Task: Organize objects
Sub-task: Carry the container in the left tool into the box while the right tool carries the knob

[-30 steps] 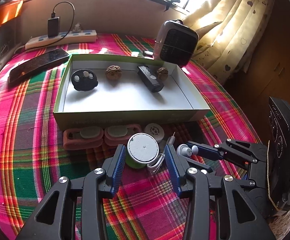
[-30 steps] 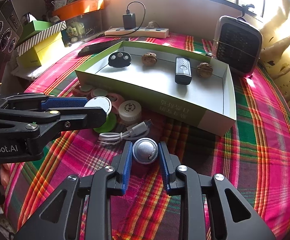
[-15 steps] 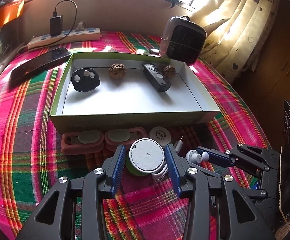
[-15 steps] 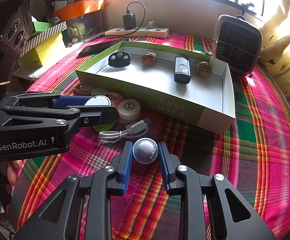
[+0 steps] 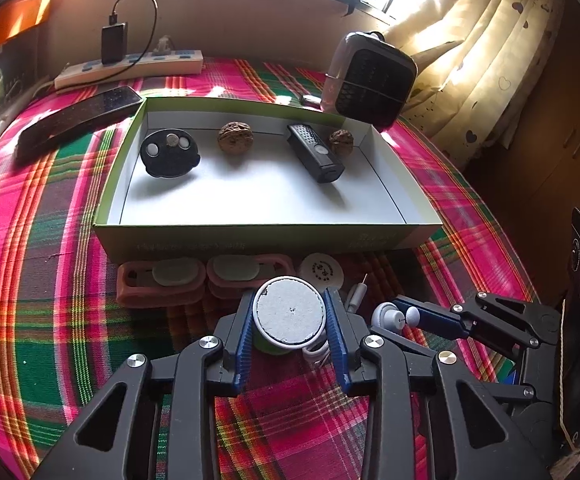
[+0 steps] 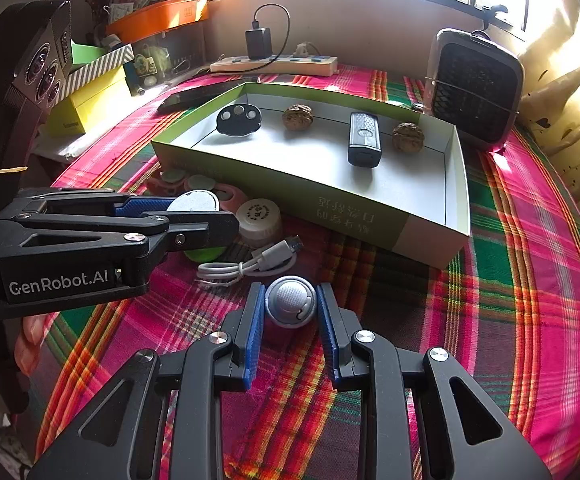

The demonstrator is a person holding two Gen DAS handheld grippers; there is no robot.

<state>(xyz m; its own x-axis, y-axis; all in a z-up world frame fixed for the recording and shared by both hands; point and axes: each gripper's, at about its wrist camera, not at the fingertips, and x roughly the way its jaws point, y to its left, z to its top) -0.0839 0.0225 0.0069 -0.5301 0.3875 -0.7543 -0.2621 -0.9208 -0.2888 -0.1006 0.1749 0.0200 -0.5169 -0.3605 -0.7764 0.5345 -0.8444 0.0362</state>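
Two claws are shown at work before the open box (image 5: 265, 232) on the plaid-covered counter (image 5: 49, 320). The left claw (image 5: 288, 316) has just been closing, and its pads now press the white-topped round container (image 5: 288, 310). The right claw (image 6: 291, 307) is clamped on the small silver round device (image 6: 291, 305). Both items are thus judged ready for lifting into the box.

text: "GenRobot.AI" | on: side of left tongs (image 6: 193, 220) | box (image 6: 426, 236) print: unreadable
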